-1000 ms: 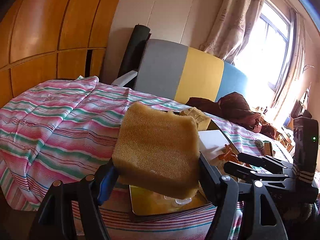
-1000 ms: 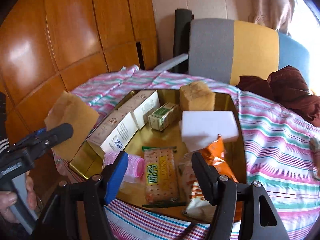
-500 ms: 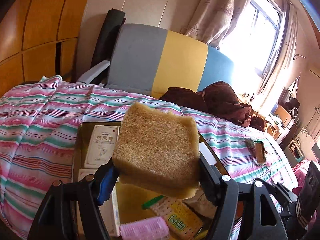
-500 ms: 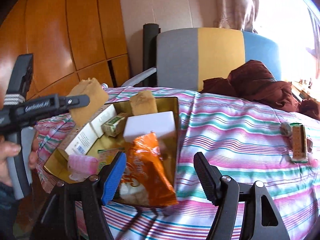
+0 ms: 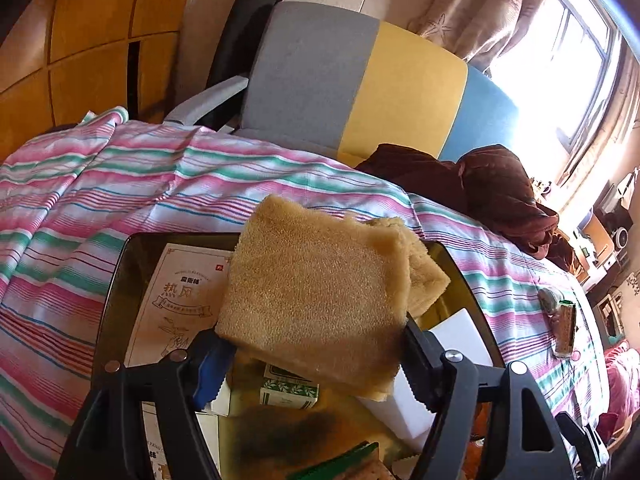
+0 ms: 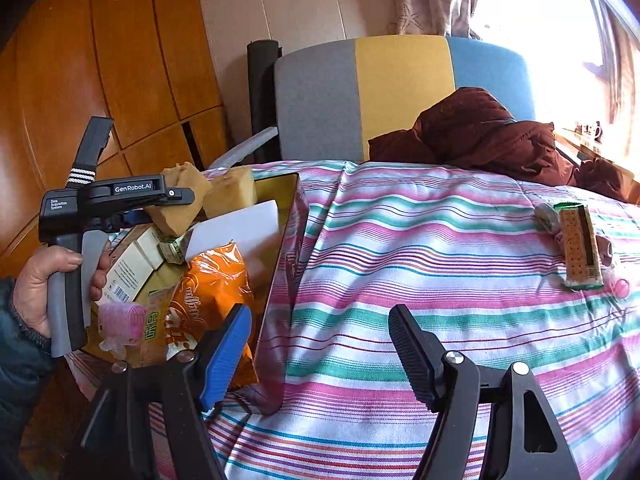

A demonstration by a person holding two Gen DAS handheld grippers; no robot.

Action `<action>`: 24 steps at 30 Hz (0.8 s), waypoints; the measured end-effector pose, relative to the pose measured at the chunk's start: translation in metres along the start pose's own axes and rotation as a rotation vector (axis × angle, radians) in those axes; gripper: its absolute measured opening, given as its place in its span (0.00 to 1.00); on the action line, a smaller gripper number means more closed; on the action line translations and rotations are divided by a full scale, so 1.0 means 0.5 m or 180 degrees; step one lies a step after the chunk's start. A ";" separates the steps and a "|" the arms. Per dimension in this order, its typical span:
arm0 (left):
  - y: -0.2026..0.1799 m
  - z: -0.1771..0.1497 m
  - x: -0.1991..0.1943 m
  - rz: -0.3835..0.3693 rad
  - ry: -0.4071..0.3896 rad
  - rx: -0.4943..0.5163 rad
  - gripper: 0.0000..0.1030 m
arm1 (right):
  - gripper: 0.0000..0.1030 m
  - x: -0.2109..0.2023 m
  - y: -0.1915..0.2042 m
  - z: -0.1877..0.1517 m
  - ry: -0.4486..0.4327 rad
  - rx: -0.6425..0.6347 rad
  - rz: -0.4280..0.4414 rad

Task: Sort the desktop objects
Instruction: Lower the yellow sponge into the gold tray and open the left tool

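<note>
Left gripper [image 5: 312, 364] clamps the sponge [image 5: 320, 300] over the tray [image 5: 118, 276]; right gripper [image 6: 320, 356] hangs open above the striped cloth [image 6: 440, 280].

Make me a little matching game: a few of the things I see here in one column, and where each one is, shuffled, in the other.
Things:
1. sponge
2. chip bag
3. cracker pack
4. brown cloth

Places:
A. lying alone on the striped cover
B. piled by the chair back
C. held in the left gripper
D. in the gold tray

Pairs: 1-C, 2-D, 3-A, 4-B
</note>
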State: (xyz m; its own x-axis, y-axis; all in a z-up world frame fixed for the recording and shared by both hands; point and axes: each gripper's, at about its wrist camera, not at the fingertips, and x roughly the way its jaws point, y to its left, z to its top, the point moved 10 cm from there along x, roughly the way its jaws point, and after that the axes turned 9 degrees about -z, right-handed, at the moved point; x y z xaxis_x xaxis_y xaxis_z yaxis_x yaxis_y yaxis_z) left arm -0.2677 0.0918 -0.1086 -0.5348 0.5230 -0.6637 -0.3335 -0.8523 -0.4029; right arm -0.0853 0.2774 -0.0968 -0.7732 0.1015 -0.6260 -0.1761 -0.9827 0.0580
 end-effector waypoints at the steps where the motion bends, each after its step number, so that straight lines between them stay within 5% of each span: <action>1: 0.006 -0.001 0.002 -0.0023 0.0016 -0.0056 0.73 | 0.70 0.000 -0.001 -0.003 0.0006 0.0005 0.0001; 10: 0.011 0.009 -0.041 0.0025 -0.0170 -0.0115 0.76 | 0.72 -0.019 -0.006 -0.007 -0.0048 0.0001 -0.0024; 17: 0.031 0.018 -0.011 0.0360 0.0005 -0.0167 0.75 | 0.72 -0.038 -0.004 -0.014 -0.0075 -0.0017 -0.0050; 24: 0.005 0.018 0.016 0.0361 0.0137 -0.0153 0.75 | 0.73 -0.049 -0.015 -0.019 -0.0081 0.0009 -0.0088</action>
State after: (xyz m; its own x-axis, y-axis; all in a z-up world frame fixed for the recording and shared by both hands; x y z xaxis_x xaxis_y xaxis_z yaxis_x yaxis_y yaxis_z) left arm -0.2797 0.0937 -0.1095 -0.5328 0.4233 -0.7328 -0.2346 -0.9058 -0.3527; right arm -0.0594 0.2809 -0.0893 -0.7833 0.1327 -0.6074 -0.1993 -0.9790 0.0430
